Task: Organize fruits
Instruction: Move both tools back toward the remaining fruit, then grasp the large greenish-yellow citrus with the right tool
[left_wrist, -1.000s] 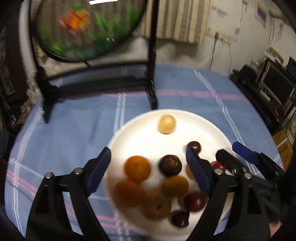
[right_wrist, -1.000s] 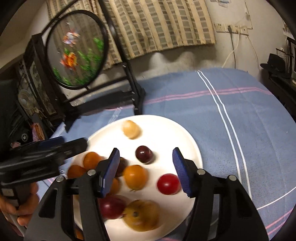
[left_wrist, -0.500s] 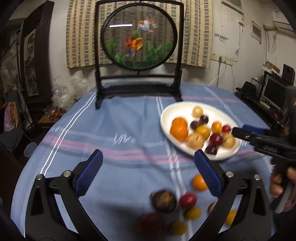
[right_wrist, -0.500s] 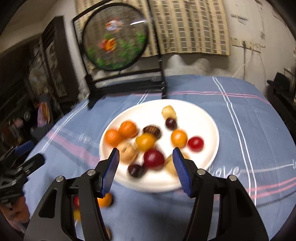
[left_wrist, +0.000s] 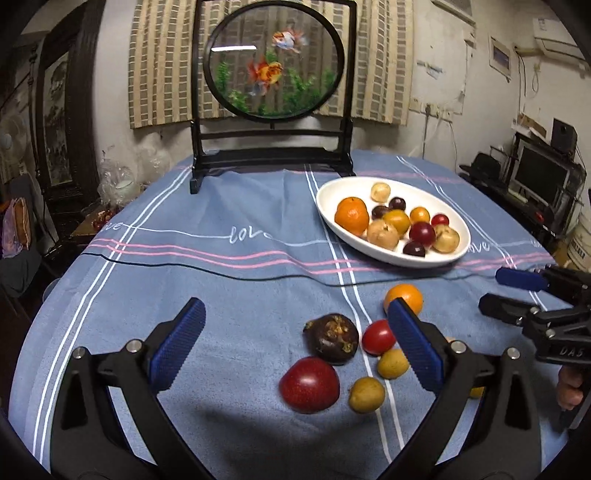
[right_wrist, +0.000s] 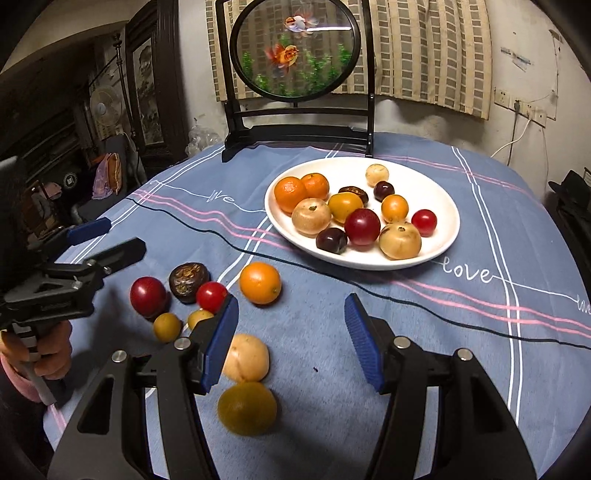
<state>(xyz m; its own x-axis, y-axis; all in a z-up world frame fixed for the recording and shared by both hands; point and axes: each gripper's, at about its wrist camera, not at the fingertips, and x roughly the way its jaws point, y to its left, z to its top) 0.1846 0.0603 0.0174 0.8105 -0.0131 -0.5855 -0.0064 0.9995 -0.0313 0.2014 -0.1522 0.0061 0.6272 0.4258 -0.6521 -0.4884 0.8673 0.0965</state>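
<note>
A white plate holding several fruits sits right of centre on the blue cloth. Nearer me, loose fruits lie on the cloth: an orange, a dark brown fruit, a red plum, a red tomato, small yellow ones, a tan fruit and a yellow-green one. My left gripper is open wide above the dark fruit and the plum. My right gripper is open, with bare cloth between its pads and the tan fruit beside its left pad.
A round goldfish screen on a black stand rises at the table's back edge. A thin black cable runs across the cloth between the plate and the loose fruits. Dark furniture and clutter ring the round table.
Both grippers have pulled back from just over the plate to the near side of the table. The loose fruits have come into view, and the left jaws stand wider than a second ago.
</note>
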